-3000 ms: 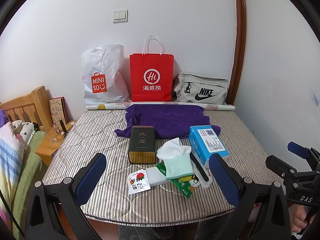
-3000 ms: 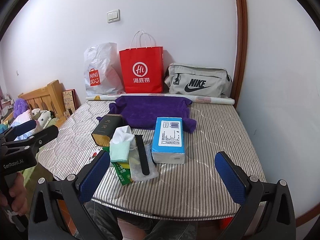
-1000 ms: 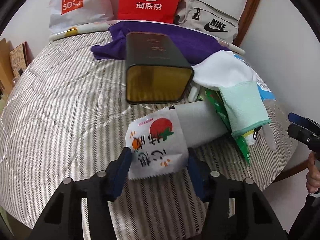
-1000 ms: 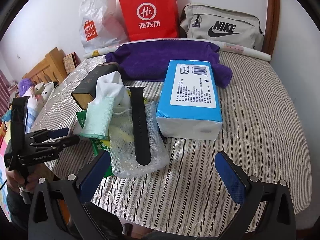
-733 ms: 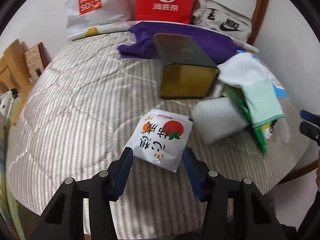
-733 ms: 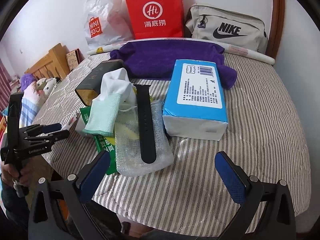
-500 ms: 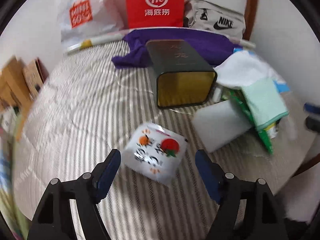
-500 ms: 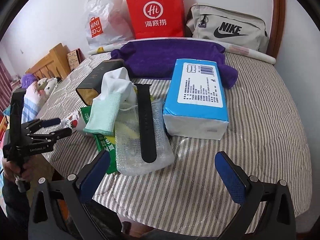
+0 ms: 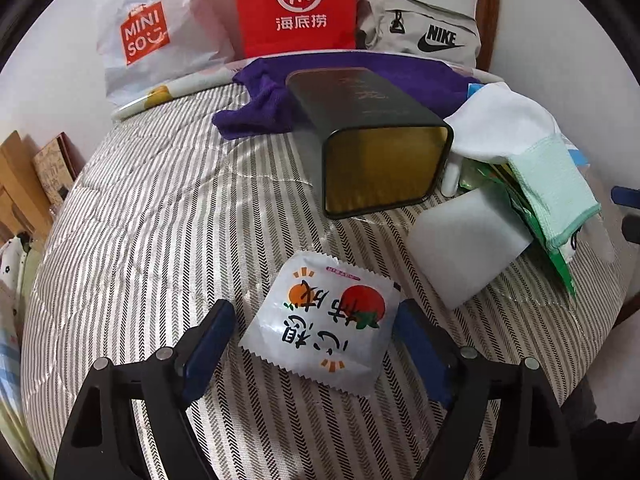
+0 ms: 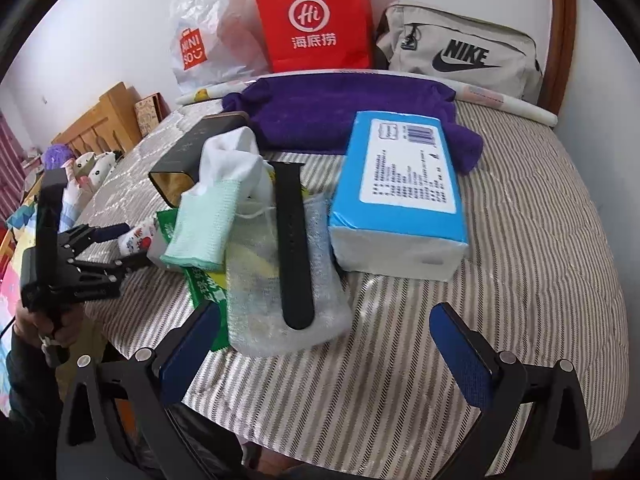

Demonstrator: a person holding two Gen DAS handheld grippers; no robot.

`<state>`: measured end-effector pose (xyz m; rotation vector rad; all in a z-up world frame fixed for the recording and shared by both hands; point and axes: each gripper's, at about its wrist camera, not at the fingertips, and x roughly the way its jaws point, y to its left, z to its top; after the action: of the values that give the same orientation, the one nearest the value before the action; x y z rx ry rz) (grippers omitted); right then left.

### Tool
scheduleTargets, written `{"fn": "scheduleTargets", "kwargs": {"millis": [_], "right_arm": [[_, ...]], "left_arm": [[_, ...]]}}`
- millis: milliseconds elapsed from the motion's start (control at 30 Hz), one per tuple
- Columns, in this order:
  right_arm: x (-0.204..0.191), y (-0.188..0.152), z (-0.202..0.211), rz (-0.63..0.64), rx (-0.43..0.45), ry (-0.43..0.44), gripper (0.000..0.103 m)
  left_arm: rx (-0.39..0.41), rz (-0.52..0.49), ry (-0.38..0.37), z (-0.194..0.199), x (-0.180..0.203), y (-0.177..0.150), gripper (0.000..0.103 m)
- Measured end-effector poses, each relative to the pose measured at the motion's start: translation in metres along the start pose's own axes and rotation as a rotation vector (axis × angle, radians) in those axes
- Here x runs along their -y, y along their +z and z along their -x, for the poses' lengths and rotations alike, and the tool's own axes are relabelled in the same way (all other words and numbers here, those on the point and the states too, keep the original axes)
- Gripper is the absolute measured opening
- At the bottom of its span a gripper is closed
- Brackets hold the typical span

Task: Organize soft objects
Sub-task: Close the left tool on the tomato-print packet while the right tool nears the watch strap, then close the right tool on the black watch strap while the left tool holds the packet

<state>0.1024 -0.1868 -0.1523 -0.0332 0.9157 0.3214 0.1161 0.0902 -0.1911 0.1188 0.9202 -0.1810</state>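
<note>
A white snack packet (image 9: pixel 322 318) with fruit print lies on the striped mattress (image 9: pixel 160 208). My left gripper (image 9: pixel 316 336) is open, its blue pads either side of the packet, the right pad at its edge, the left a little apart. It also shows in the right wrist view (image 10: pixel 120 244). A white and mint sock (image 10: pixel 218 200), a mesh pouch (image 10: pixel 276 276) with a black strap (image 10: pixel 292 240) on it, a blue tissue pack (image 10: pixel 404 184) and a purple towel (image 10: pixel 340 116) lie together. My right gripper (image 10: pixel 324 348) is open and empty over the mattress's front.
A dark tin (image 9: pixel 372 148) lies on its side behind the packet, with a white block (image 9: pixel 464 248) and green packets (image 9: pixel 532 232) to its right. A Miniso bag (image 9: pixel 160 36), a red paper bag (image 9: pixel 296 4) and a Nike bag (image 9: pixel 420 28) stand against the wall. Wooden furniture (image 10: pixel 96 128) stands at left.
My left gripper came down to the packet, shut on it, drew it left away from the white block, then opened; the packet now lies between its open pads. My right gripper moved closer to the pile.
</note>
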Motion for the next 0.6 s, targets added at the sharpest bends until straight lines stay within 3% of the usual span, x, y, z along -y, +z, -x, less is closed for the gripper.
{"fn": "scheduleTargets", "kwargs": {"millis": [133,200,400,467,600], "right_arm": [[-0.003,0.003,0.0,0.007,0.017,0.01,0.102],[-0.003,0.005,-0.002,0.009,0.018,0.004,0.101],[-0.006,0.008,-0.004,0.031,0.015,-0.022,0.095],[-0.006,0.009,-0.004,0.036,0.024,-0.021,0.095],[-0.005,0.013,-0.004,0.029,0.042,-0.009,0.093]], "left_arm": [[0.019,-0.007,-0.004,0.001,0.002,-0.002,0.08],[0.042,-0.023,-0.021,0.003,0.003,-0.004,0.066],[0.081,-0.075,-0.032,0.006,0.013,-0.005,0.043],[0.083,-0.078,-0.056,0.007,0.015,-0.003,0.03],[0.081,-0.079,-0.03,0.006,0.018,-0.002,0.03]]}}
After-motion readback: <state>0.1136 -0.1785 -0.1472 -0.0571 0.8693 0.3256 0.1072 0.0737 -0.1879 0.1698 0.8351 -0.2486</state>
